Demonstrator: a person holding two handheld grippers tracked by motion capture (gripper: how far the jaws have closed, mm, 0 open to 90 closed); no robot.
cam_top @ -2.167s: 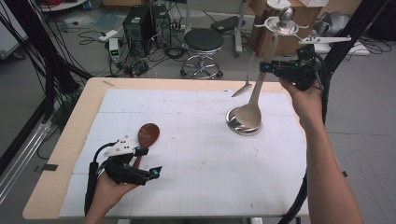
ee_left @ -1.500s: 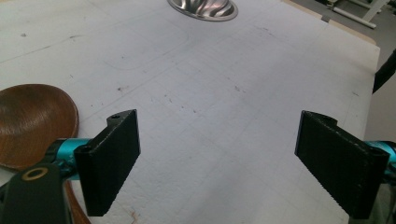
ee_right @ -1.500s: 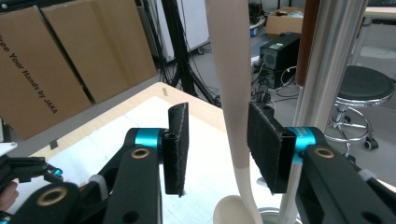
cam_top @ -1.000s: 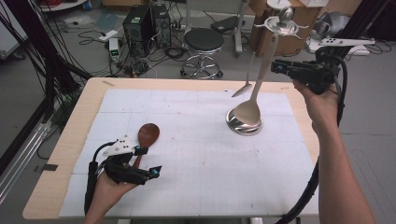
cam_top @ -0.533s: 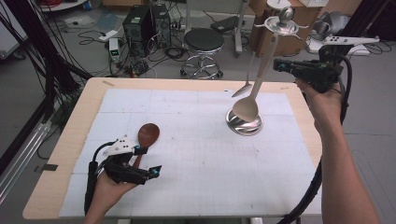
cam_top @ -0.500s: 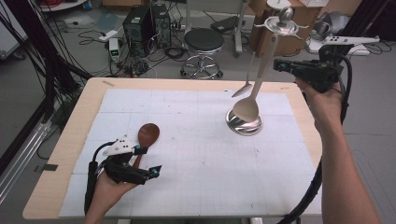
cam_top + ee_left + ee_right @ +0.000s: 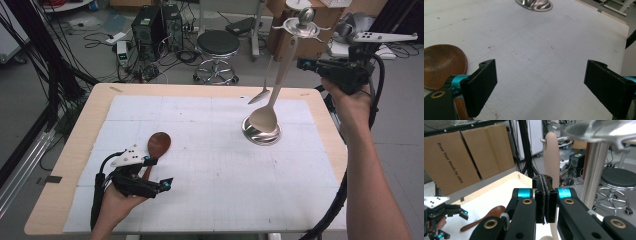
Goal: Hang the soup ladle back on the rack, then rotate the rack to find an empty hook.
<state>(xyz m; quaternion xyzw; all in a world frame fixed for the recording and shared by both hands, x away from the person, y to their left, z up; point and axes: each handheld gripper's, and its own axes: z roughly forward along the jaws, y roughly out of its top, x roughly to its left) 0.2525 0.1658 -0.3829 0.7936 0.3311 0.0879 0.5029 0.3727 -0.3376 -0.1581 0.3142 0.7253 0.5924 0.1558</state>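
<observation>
High view is showing the right gripper (image 7: pixel 306 64) raised beyond the far right corner of the desk (image 7: pixel 60 195), its jaws closing flat on the handle of a pale beige spoon (image 7: pixel 272 97). The spoon is hanging down and to the left of that gripper, long axis steep and slightly tilted, handle end up at the jaws and bowl end low, hovering just over a steel bowl (image 7: pixel 261 134) on the white mat (image 7: pixel 220 170). Whether the spoon's tip is touching the steel bowl cannot be told; nothing else is showing inside it. In the right gripper view the jaws are pressing together with the pale handle (image 7: pixel 551 160) rising beyond them. Just beside the spoon's upper end a metal rack (image 7: pixel 300 26) on a pale post is standing, with a metal spoon (image 7: pixel 264 87) hanging from it.

The left gripper (image 7: pixel 157 175) is resting low near the front left of the desk, jaws standing wide apart with nothing between them. A dark wooden spoon (image 7: pixel 156 147) is lying just beyond and left of it, bowl end pointing away, handle running back under the gripper. In the left gripper view its bowl (image 7: pixel 441 63) is sitting beside the left jaw, and the steel bowl (image 7: pixel 534 4) is far ahead.
</observation>
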